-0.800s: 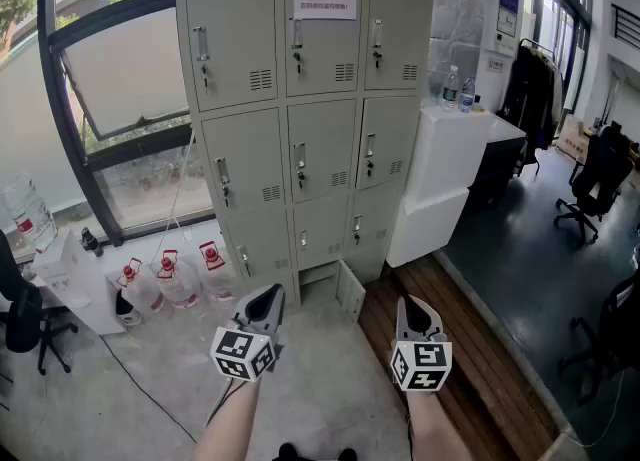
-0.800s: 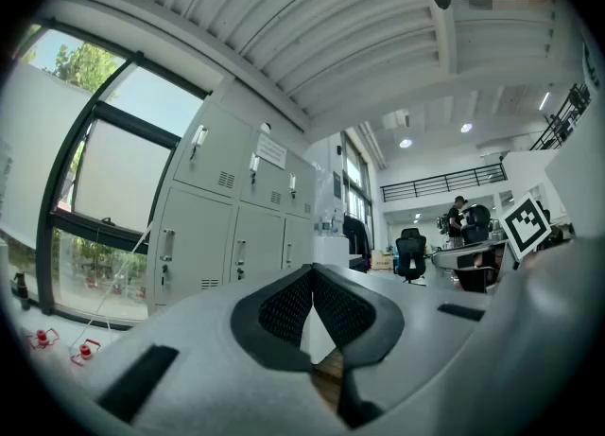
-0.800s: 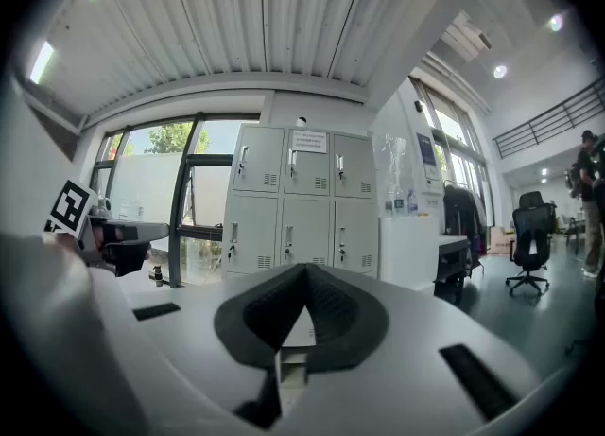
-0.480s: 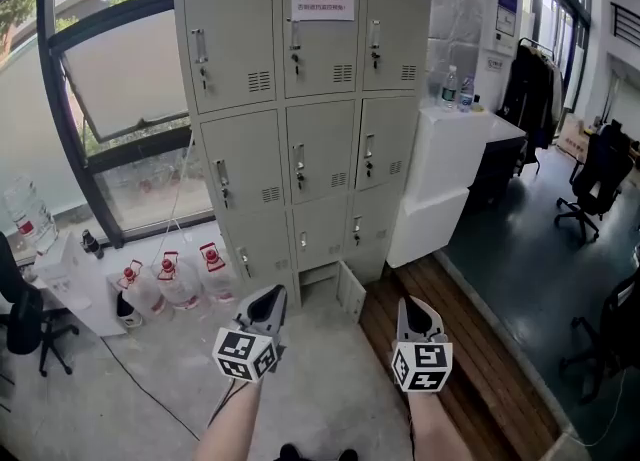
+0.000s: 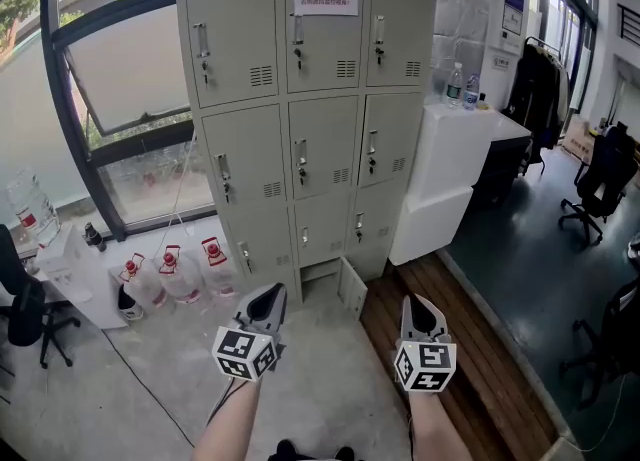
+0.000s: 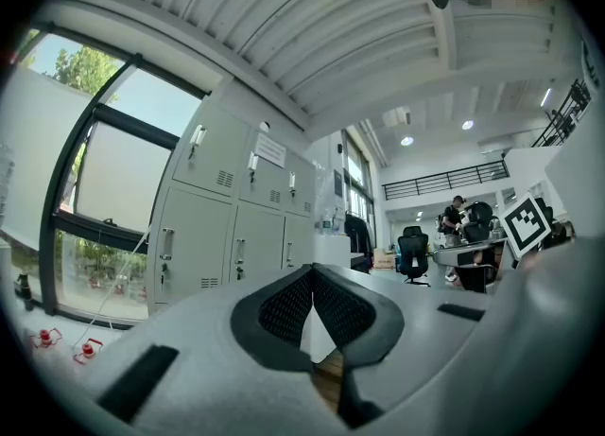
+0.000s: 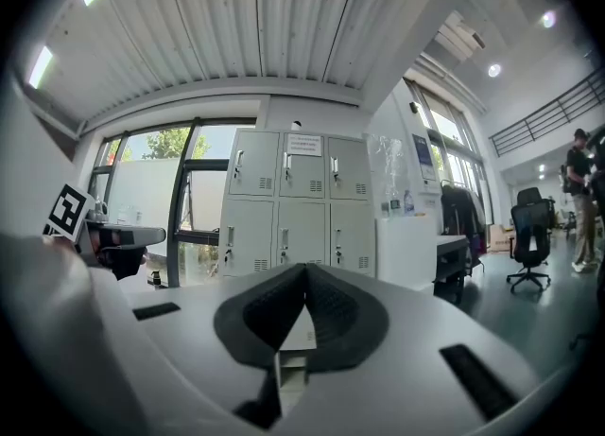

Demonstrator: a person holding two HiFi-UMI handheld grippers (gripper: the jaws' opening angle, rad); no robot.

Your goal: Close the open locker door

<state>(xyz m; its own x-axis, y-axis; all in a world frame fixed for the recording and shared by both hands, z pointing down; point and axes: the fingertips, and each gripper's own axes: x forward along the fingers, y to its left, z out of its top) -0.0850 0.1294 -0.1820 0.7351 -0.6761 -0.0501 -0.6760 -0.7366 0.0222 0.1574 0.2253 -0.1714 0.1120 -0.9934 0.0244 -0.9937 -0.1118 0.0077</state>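
A beige bank of lockers [image 5: 300, 119] stands ahead, three columns wide. In the middle column the lowest door [image 5: 350, 289] hangs open, swung out to the right of its dark opening [image 5: 318, 282]. My left gripper [image 5: 271, 296] is held low in front of the lockers, jaws shut and empty, a short way from the opening. My right gripper [image 5: 420, 307] is level with it further right, also shut on nothing. The lockers [image 7: 298, 207] fill the middle of the right gripper view and appear at the left as lockers [image 6: 232, 226] in the left gripper view.
Several water jugs [image 5: 165, 279] stand on the floor left of the lockers under a large window [image 5: 110, 99]. A white cabinet [image 5: 450, 179] with bottles stands right of them. A wooden floor strip [image 5: 460, 369], office chairs [image 5: 590, 189] and a coat rack lie to the right.
The view has shifted slightly; both grippers stay low and shut at about the same place before the lockers.
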